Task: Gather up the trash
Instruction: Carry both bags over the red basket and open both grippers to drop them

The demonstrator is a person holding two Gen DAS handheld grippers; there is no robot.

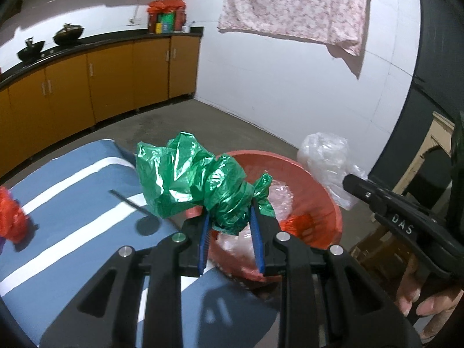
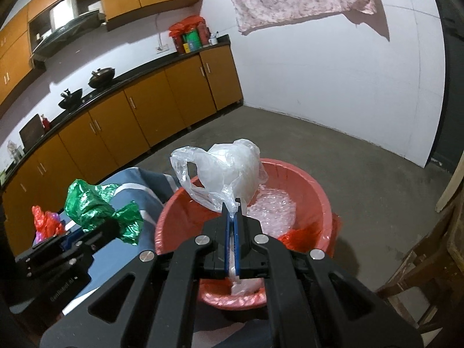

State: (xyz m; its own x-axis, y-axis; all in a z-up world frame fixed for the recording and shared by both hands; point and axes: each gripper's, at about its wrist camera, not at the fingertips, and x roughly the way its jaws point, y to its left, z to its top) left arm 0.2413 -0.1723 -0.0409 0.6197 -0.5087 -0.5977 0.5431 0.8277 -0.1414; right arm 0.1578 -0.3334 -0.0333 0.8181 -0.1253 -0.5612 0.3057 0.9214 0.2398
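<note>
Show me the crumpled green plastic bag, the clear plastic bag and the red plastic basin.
Crumpled green plastic bag (image 1: 188, 182), left wrist view, middle of its bunched body.
Clear plastic bag (image 2: 232, 171), right wrist view, its rounded bulge.
Red plastic basin (image 2: 316, 194), right wrist view, inner right wall.

Red bag (image 1: 11, 217) cut off by left edge.

A desk (image 1: 72, 203) covered with a blue cloth crossed by white stripes carries the loose items. A crumpled red plastic bag (image 1: 11, 217) lies on it near its left edge; in the right wrist view a scrap of purple shows beside that bag. Past the desk's far right corner stands a red basin (image 2: 316, 200), lined with red plastic and holding clear crumpled film; what it rests on is hidden. Beyond lies a bare grey concrete floor (image 2: 333, 145).
</note>
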